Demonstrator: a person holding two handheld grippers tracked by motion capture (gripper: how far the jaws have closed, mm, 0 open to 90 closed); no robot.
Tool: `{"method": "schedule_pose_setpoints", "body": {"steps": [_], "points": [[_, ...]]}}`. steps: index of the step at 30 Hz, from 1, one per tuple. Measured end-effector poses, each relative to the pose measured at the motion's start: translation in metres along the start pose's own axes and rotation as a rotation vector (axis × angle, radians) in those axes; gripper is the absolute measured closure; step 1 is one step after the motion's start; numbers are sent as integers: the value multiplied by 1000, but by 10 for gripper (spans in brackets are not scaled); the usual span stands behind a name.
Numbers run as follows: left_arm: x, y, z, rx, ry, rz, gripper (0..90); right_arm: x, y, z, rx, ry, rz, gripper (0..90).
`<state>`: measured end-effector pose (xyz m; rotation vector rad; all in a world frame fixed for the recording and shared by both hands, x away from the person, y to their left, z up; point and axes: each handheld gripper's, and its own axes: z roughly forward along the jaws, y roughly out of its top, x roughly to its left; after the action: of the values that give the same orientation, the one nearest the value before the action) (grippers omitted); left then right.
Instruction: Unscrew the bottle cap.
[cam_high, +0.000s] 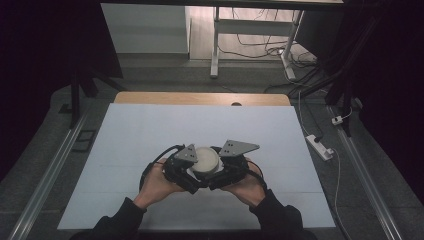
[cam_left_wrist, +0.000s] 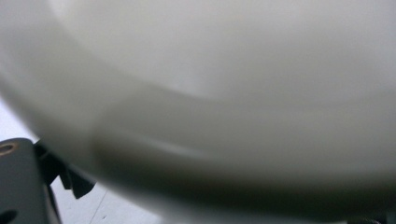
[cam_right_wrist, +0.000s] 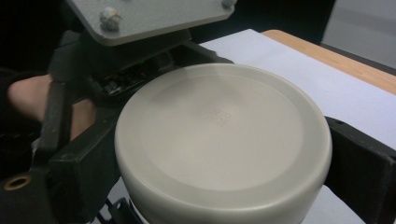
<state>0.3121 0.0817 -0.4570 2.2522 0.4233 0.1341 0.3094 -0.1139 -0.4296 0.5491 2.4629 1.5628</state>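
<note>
left gripper (cam_high: 186, 170): pressed to the white round container (cam_high: 206, 159), grip hidden, cannot tell | container: raised between both grippers, near table (cam_high: 150, 130) front edge, mid-width | right gripper (cam_high: 227, 167): jaws clamp its lid (cam_right_wrist: 219, 126) sides | risk: smooth lid; uneven squeeze or opposed twist may let it slip, drop

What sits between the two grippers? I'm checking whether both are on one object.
A round white lidded container sits between the left gripper and right gripper, in the high view.

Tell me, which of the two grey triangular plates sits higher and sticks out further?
The right tool's plate: in the high view it is larger and points right, above the round white container; the left tool's plate is smaller.
</note>
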Motion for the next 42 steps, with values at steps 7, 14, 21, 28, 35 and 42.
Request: {"method": "schedule_pose_setpoints", "body": {"steps": [7,14,21,28,35,42], "points": [[-1,-1,-2,-3,-102,72,75,-6,1,-6,10,144,-33,69],[-6,1,-4,-5,-192,136,75,-11,0,-12,7,292,-88,69],[-4,0,-1,12,-158,119,75,-13,-2,-10,21,295,-98,61],[2,-1,-2,3,-70,43,75,-16,4,-15,-5,154,-22,0],[2,-1,-1,14,27,-13,75,-9,4,-11,21,27,19,0],[-4,2,5,31,59,-15,75,3,2,0,5,-63,20,0]]}}
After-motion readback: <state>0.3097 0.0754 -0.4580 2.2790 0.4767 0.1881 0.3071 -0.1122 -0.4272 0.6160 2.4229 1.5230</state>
